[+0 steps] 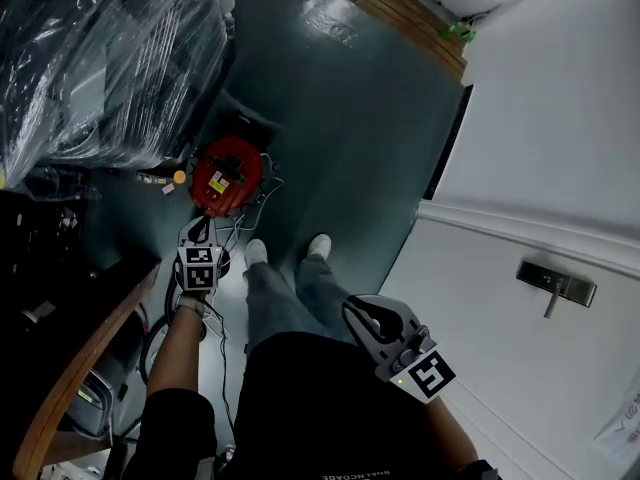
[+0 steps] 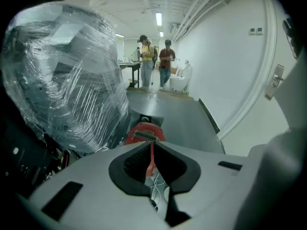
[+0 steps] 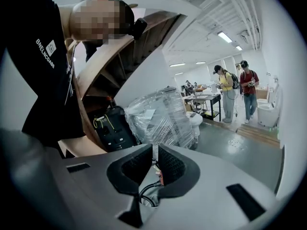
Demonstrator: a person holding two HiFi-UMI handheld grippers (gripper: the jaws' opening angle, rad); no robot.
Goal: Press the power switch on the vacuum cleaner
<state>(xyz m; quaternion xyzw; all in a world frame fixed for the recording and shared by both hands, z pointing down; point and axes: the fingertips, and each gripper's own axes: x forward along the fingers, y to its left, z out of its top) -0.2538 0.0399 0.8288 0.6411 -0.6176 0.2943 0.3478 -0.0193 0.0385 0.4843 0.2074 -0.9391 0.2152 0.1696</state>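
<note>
A red round vacuum cleaner [image 1: 228, 176] sits on the dark floor, next to a plastic-wrapped bundle. My left gripper [image 1: 203, 230] hangs just short of its near side, jaws pointed at it and shut with nothing between them. In the left gripper view the red vacuum cleaner [image 2: 144, 131] shows right past the closed tips of the left gripper [image 2: 152, 144]. My right gripper [image 1: 356, 308] is held back beside the person's legs, far from the vacuum. Seen in its own view, the right gripper [image 3: 156, 146] is shut and empty. No switch can be made out.
A big plastic-wrapped bundle [image 1: 90, 58] fills the left side. A curved wooden counter edge [image 1: 70, 378] is at lower left. A white door with a handle [image 1: 555, 286] is on the right. Loose cables [image 1: 258, 200] lie by the vacuum. Two people [image 2: 156, 61] stand down the corridor.
</note>
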